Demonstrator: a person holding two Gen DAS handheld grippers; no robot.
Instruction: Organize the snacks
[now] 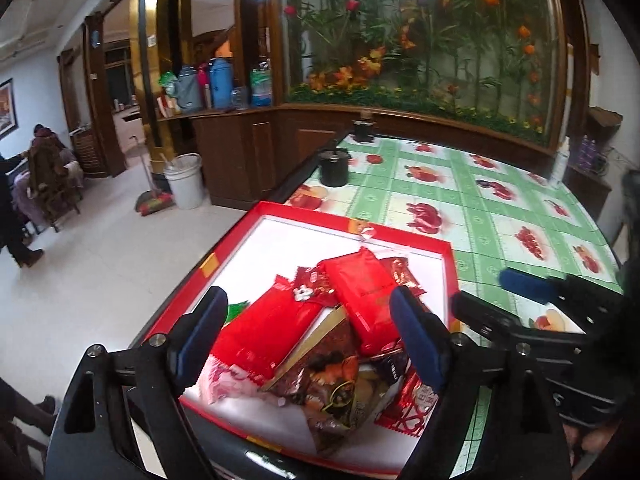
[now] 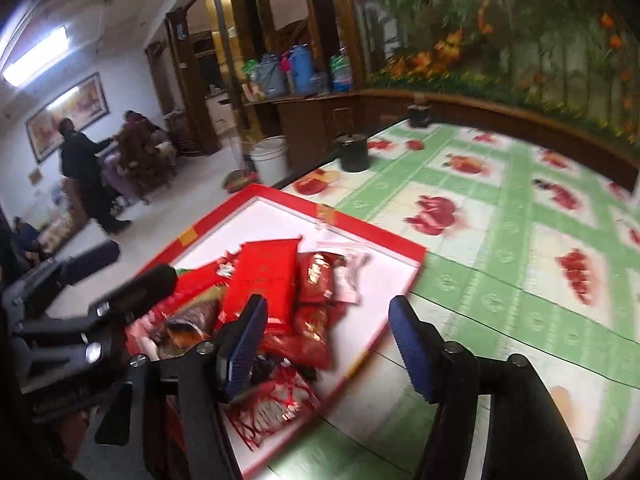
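Snacks lie heaped in my red-rimmed tray, which sits at the table's near corner on the green fruit-print cloth. My left gripper hangs over the heap with its jaws spread wide, nothing pinched; the blue pads flank the pile without pressing on it. From this side I can read the heap well: two plain red packs lie crossed on top, a brown printed bag lies under them toward me, and a red-and-white wrapper sticks out at the near right edge. My right gripper shows at the right of this view, over the cloth just past the tray's rim.

The right wrist view is blurred. There my right gripper also stands open and empty, its left pad over the heap's near edge and its right pad over bare cloth beyond the tray's rim. This view shows what the other hides: the small dark-red packets and a clear wrapper on the pile's far right side. The left gripper appears at the left edge.

Both views show two black pots farther along the table, a white bucket on the floor, and people across the room.
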